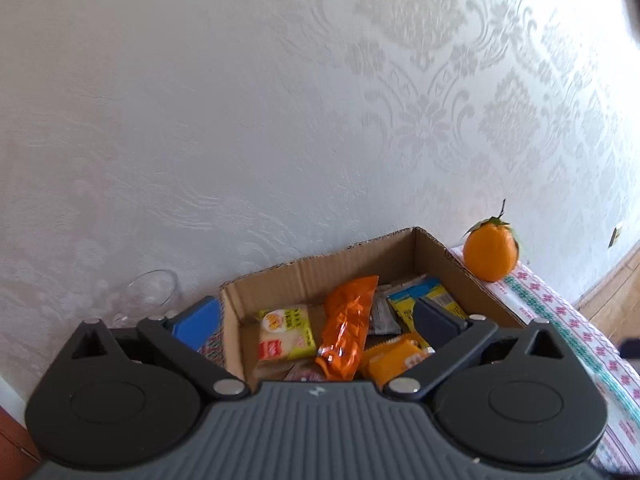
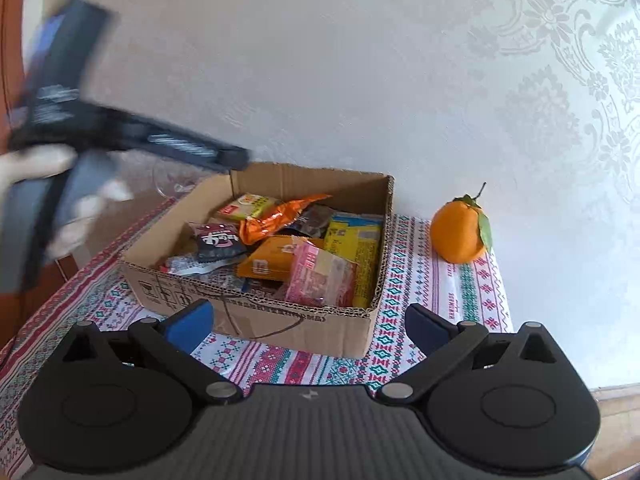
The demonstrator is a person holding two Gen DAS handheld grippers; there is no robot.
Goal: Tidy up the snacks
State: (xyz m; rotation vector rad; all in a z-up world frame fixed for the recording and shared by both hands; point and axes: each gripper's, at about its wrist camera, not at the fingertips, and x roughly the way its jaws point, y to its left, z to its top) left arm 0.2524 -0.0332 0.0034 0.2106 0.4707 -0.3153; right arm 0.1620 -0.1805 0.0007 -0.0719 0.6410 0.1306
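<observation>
An open cardboard box [image 2: 288,320] stands on a patterned tablecloth [image 2: 412,344] and holds several snack packets: an orange bag [image 2: 276,216], a yellow-blue pack [image 2: 354,240], a pink pack [image 2: 320,276] and a dark pouch [image 2: 218,242]. In the left wrist view the box [image 1: 304,276] lies just under my left gripper [image 1: 316,320], which is open and empty above the orange bag [image 1: 348,328]. My right gripper [image 2: 310,326] is open and empty in front of the box's near wall. The left gripper also shows blurred at upper left of the right wrist view [image 2: 132,132].
An orange with leaves [image 2: 460,232] stands on the cloth right of the box, near the wall; it also shows in the left wrist view [image 1: 491,251]. A clear glass [image 1: 150,292] stands left of the box. The table's right edge drops off beside the orange.
</observation>
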